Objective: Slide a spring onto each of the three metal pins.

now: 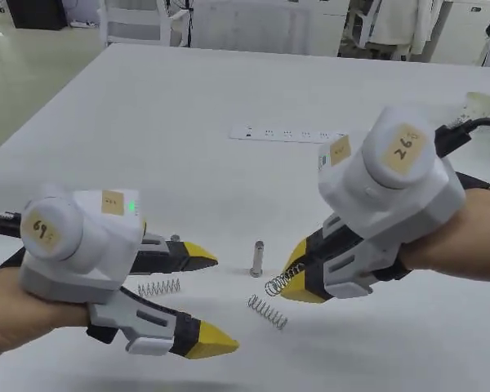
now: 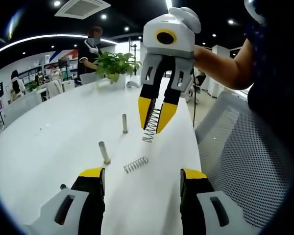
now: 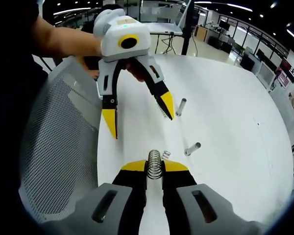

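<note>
Gripping a small coiled steel spring (image 1: 278, 282) between its yellow tips, our right tool (image 1: 291, 282) hovers just right of the short upright metal pin (image 1: 257, 257). Our left tool (image 1: 220, 304) stands open at near left, one loose spring (image 1: 158, 287) on the white surface (image 1: 188, 122) between its jaws.

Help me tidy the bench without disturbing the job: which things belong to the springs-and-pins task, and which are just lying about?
Job: held spring in the shut right hand-held gripper; loose spring; second loose spring; metal pin; second metal pin; open left hand-held gripper.
Lying about: power strip; potted plant.
</note>
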